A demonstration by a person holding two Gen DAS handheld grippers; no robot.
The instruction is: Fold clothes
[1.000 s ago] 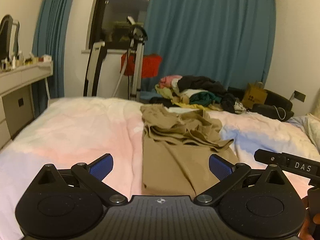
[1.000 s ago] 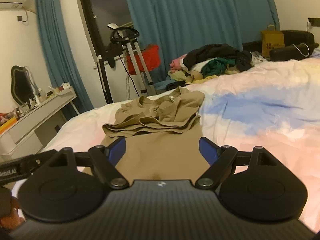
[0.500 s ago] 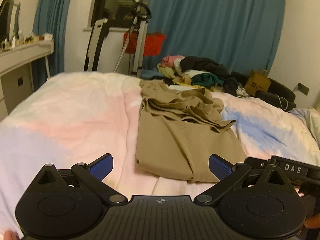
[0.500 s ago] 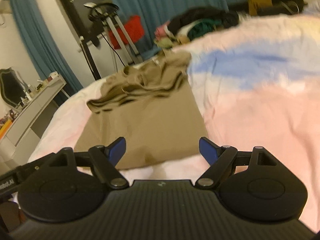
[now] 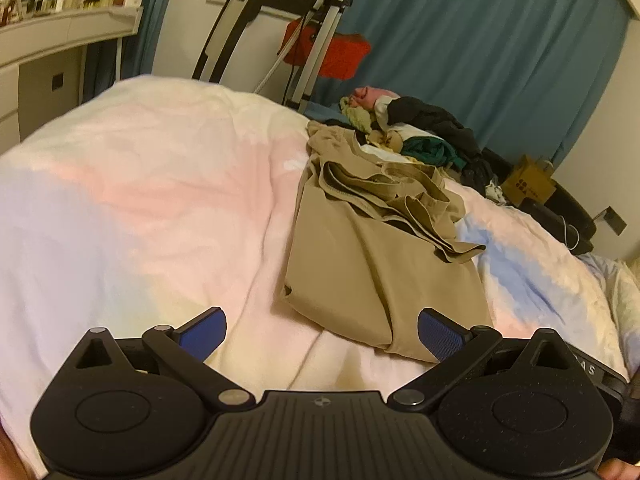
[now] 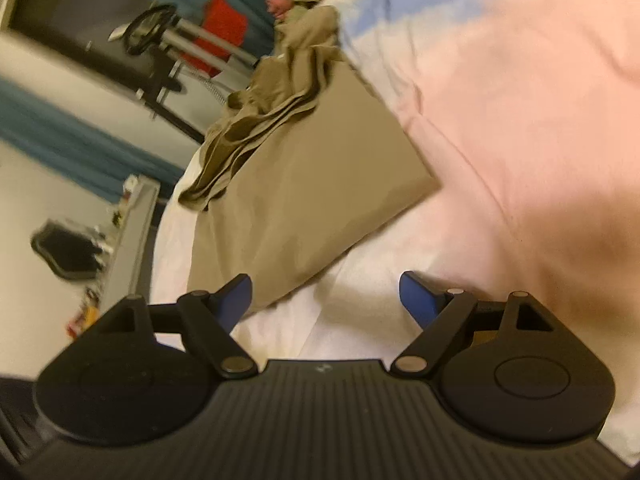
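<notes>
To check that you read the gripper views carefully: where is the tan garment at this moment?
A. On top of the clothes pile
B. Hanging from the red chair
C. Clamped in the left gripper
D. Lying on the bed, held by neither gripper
D: the tan garment lies on the bed; left gripper and right gripper are open and empty.

The left gripper (image 5: pixel 322 334) is hovering over the pastel bedspread (image 5: pixel 160 200), jaws spread wide with nothing between them. The tan garment (image 5: pixel 372 264) is lying just ahead and a bit to its right, bunched at the far end. A laundry pile (image 5: pixel 412 132) is sitting beyond that, near teal curtains (image 5: pixel 480 48).
</notes>
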